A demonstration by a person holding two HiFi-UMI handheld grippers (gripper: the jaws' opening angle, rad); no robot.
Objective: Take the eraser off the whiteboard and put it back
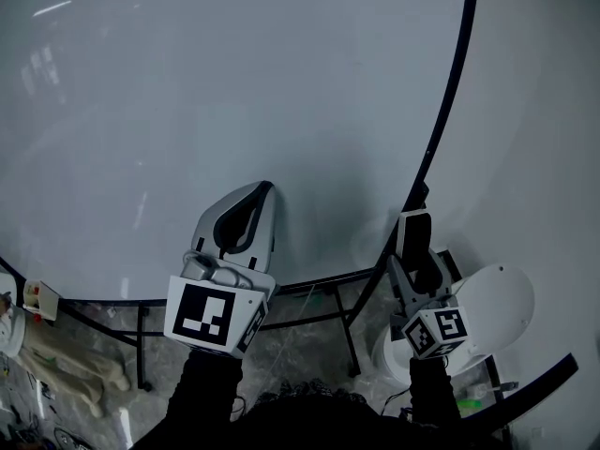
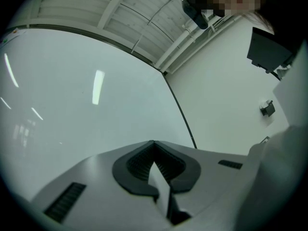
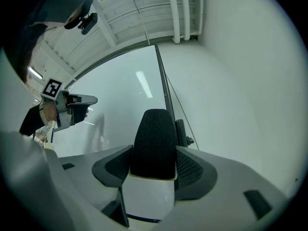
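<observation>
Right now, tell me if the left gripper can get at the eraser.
Probably not: the eraser sits clamped in the right gripper, off to the side, and the left gripper has its jaws shut together.

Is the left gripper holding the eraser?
No, the eraser sits in the fingers of the right gripper; the left gripper is shut, empty.

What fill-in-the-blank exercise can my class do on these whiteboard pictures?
1. The right gripper is clamped on the eraser, whose felt pad is ____ in colour.
2. The left gripper has its jaws ____, with nothing between them.
3. In the head view, the gripper nearer the dark edge of the whiteboard is the ____ one.

Missing words: black; shut; right.
</observation>
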